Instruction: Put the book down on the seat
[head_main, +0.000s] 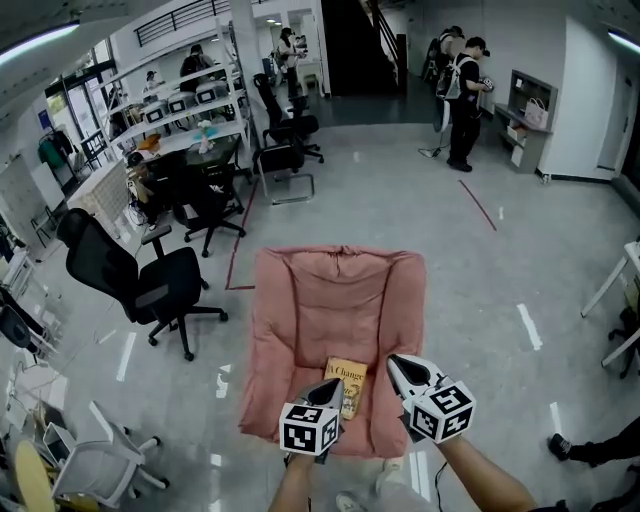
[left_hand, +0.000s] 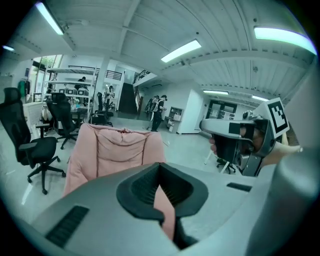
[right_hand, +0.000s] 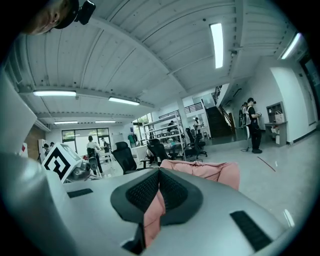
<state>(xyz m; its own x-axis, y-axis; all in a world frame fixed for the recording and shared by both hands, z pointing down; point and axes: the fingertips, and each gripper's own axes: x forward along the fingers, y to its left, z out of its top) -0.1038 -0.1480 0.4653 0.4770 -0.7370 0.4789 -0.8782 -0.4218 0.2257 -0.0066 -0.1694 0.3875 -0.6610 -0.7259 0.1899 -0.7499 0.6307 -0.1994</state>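
Yellow book lies on the near edge of the pink seat, flanked by the left gripper and right gripper, both with jaws closed and empty.

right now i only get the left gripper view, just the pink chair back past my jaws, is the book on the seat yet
Observer: Yes. In the head view the book lies flat on the seat of the pink armchair, near the front edge.
Operator: is the right one holding anything
Observer: No. The right gripper view shows the right hand-held gripper with its jaws together and nothing between them.
Operator: where's the book from my left one
Observer: In the head view it shows between the two tips, just to the right of the left hand-held gripper.
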